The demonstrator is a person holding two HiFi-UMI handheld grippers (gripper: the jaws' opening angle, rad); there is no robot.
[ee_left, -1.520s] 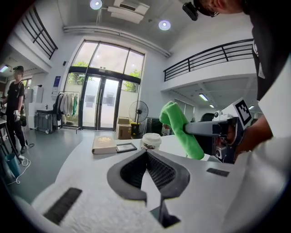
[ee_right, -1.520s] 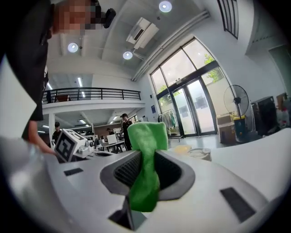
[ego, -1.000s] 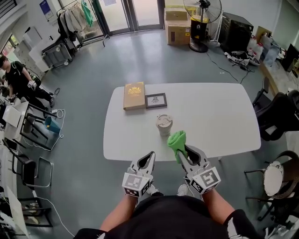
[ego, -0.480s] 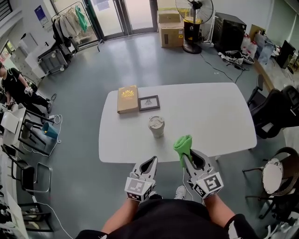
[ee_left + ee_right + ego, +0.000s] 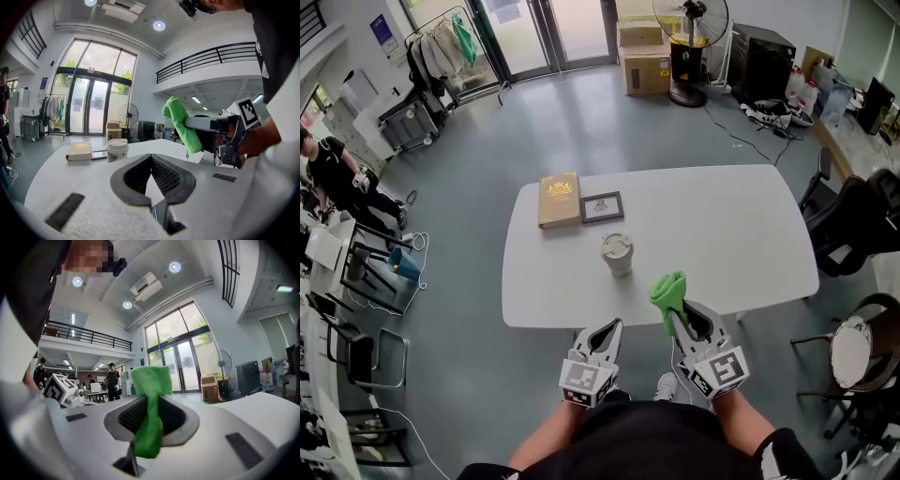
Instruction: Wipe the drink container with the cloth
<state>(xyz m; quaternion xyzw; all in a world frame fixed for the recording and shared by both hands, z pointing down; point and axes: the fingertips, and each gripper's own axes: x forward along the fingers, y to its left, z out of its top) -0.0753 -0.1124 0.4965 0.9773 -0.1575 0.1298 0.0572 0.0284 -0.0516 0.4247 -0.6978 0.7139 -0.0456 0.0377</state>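
1. Right gripper: the jaws are clamped on a green cloth. In the right gripper view the cloth runs down between the two jaw pads. A bunched fold stands above the jaw tips and a tail hangs below them. In the head view the bunched end projects past the jaw tips, over the near edge of the table.

2. Left gripper: the jaws are together, tips meeting, with nothing between them. It is held left of the right gripper, on the near side of the table edge and off the table top.

3. Cup: it stands upright on the white table with its lid on. It is around the middle of the table's width and closer to the near edge than to the far edge. It is far and slightly left of the cloth, apart from it. Neither gripper touches the cup.

4. Other items on the table: a tan book lies flat in the far left area. A small dark picture frame lies flat just beside it, on its right. Both are far and left of the cup, apart from it.
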